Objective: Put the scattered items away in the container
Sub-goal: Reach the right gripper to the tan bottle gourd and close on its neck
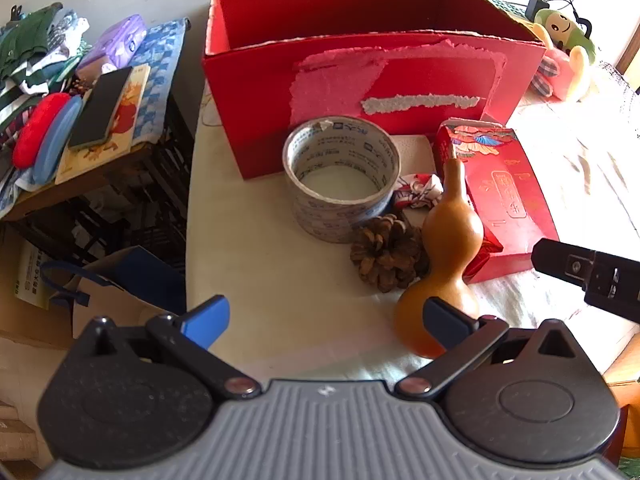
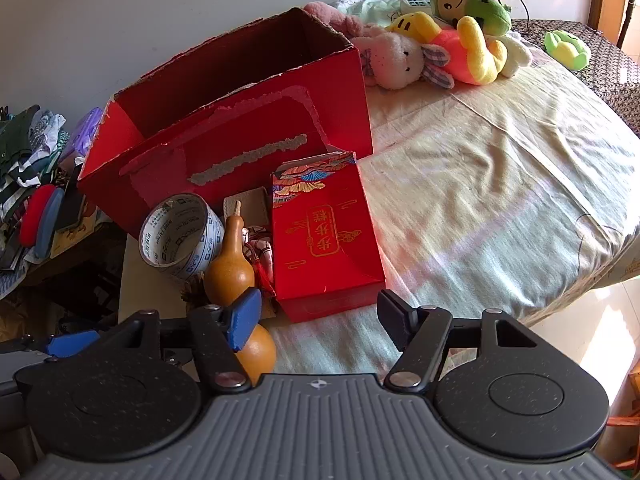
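Left wrist view takes in the big red cardboard box (image 1: 400,76) first, open-topped at the back of the cloth-covered table (image 1: 280,288); I take it for the container, since nothing else here could swallow the rest. Nothing shows inside it from either camera. Huddled against its front wall sit the scattered things: a flat red gift packet (image 1: 500,200) leaning just beside the box, a roll of printed tape (image 1: 342,178) lying on its side with the hole up, a tan gourd (image 1: 444,248) stretched toward the camera, then a pine cone (image 1: 386,254) touching both gourd and tape, and a small crumpled wrapper (image 1: 418,192) tucked between them.

Both tools hang back at the near edge. Left gripper (image 1: 326,316) is spread wide and empty, its right finger just beside the gourd's fat end, probably lining up on it. Right gripper (image 2: 322,312) is likewise released, holding nothing, facing the packet.
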`<action>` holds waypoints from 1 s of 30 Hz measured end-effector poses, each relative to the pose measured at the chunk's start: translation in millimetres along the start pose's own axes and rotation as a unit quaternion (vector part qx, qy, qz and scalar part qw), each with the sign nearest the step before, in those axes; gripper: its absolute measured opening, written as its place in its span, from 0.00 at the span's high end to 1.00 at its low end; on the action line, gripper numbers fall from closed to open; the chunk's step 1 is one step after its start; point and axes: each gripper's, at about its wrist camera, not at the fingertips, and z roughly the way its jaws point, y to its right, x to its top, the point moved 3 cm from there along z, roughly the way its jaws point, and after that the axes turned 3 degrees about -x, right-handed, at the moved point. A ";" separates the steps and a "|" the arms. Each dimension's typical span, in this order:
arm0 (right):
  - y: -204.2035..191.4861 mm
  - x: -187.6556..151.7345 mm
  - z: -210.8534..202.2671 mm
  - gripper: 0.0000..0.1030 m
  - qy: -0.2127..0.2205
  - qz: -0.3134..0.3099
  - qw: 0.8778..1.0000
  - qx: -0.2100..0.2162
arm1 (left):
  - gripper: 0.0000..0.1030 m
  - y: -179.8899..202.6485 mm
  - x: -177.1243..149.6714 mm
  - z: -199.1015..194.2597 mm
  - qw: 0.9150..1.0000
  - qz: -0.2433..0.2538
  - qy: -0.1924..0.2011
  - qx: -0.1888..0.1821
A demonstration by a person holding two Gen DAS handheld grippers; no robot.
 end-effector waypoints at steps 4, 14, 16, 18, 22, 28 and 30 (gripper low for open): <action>-0.8 0.5 -1.5 0.41 0.005 -0.001 1.000 -0.001 | 0.00 0.7 -0.7 0.2 1.000 0.000 -0.001 -0.003; -4.8 -0.6 0.1 0.53 -0.001 -0.008 1.000 0.015 | 0.00 -0.9 -1.7 4.2 1.000 -0.003 -0.010 -0.017; -7.1 -0.6 -0.5 0.53 0.001 -0.012 1.000 0.017 | 0.00 -1.2 -1.7 5.0 1.000 -0.002 -0.010 -0.020; -8.9 0.0 -0.6 0.54 0.003 -0.016 1.000 0.020 | 0.00 -1.4 -1.5 5.8 1.000 0.001 -0.009 -0.028; -8.0 1.9 0.2 0.54 -0.003 -0.013 0.999 0.040 | 0.00 -4.4 -4.0 4.9 0.997 0.029 0.010 -0.074; -11.6 7.2 7.0 0.54 -0.003 -0.025 0.997 0.067 | 0.00 -14.9 -18.7 6.8 0.987 0.061 0.026 -0.143; -14.5 10.5 12.2 0.54 -0.010 -0.035 0.996 0.085 | 0.01 -17.0 -21.6 11.6 0.982 0.041 0.021 -0.183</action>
